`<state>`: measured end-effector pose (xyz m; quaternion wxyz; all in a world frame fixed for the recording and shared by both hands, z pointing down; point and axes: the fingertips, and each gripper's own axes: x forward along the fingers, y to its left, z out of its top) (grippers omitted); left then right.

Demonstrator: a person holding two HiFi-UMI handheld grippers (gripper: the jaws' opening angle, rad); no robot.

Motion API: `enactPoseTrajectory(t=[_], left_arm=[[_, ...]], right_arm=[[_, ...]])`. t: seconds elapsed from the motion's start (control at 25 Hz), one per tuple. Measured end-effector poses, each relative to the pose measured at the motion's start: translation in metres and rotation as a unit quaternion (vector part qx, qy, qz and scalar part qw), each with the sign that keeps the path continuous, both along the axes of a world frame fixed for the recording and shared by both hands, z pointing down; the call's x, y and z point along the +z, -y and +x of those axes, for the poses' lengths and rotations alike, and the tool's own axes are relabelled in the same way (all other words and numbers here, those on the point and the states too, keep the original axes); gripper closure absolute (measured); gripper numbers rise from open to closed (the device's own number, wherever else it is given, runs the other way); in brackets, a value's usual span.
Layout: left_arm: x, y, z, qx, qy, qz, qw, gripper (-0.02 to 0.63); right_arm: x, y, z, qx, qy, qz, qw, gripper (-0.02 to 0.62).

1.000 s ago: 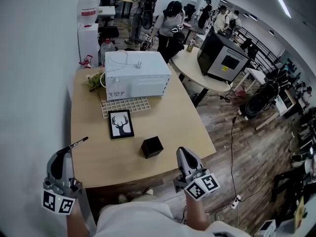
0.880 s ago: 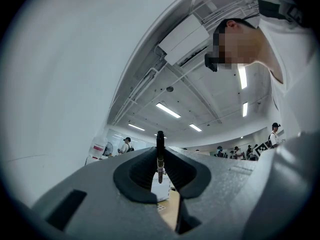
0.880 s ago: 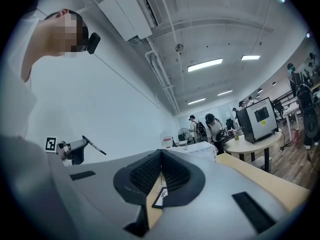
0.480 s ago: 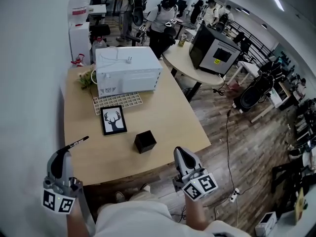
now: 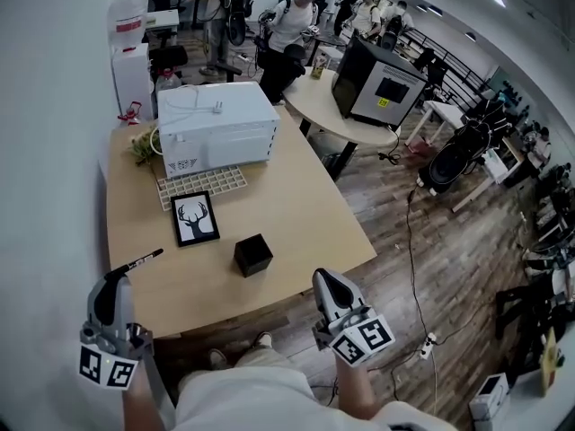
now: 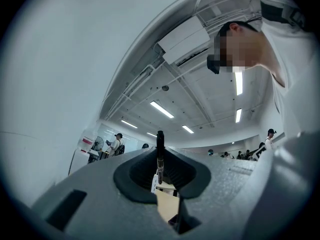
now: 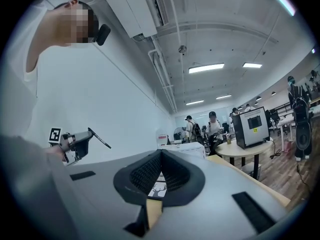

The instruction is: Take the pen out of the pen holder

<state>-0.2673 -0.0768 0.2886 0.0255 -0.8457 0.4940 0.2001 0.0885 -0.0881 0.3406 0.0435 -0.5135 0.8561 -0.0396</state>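
While the pen (image 5: 139, 261) sits pinched in the left tool (image 5: 111, 279) at the lower left of the head view, the black pen holder (image 5: 252, 255) stands apart from it on the wooden counter (image 5: 305, 214), near the counter's near edge and to the right of the pen's tip. The left tool's jaws are pressed onto the pen's lower end; in the left gripper view the pen (image 6: 160, 151) rises straight up between them toward the ceiling lights. The right tool (image 5: 324, 277), at lower centre, has its jaws pressed together on nothing, as the right gripper view (image 7: 161, 152) shows. Both tools hang off the counter's near edge, close to the person's body. A pale wall runs down the left side of the frame, just beside the left tool. To the right, the counter's edge gives onto open wood floor (image 5: 422, 268). Bare counter surrounds the holder; a framed deer picture (image 5: 195, 219) lies up and to its left, then a white grid rack (image 5: 202, 184) and a white appliance (image 5: 216, 128) farther back. People stand by a second, round counter (image 5: 332, 106) at the top.
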Motion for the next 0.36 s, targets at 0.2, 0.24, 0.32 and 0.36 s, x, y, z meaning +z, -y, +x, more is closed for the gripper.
enactPoseTrajectory(t=[0.2,0.24,0.32,0.36], left_arm=[[0.001,0.004,0.006,0.002,-0.003,-0.001,1.0,0.555],[0.002,0.004,0.007,0.003,-0.005,-0.002,1.0,0.557],[0.005,0.004,0.01,0.006,-0.008,-0.007,0.9999,0.557],[0.007,0.004,0.012,0.007,-0.01,-0.01,0.9999,0.557]], right_arm=[[0.001,0.001,0.007,0.003,0.0,0.0,1.0,0.595],[0.001,0.002,0.008,0.003,0.0,-0.001,1.0,0.595],[0.001,0.003,0.009,0.002,0.0,-0.001,1.0,0.595],[0.001,0.004,0.009,0.002,-0.001,-0.002,1.0,0.595]])
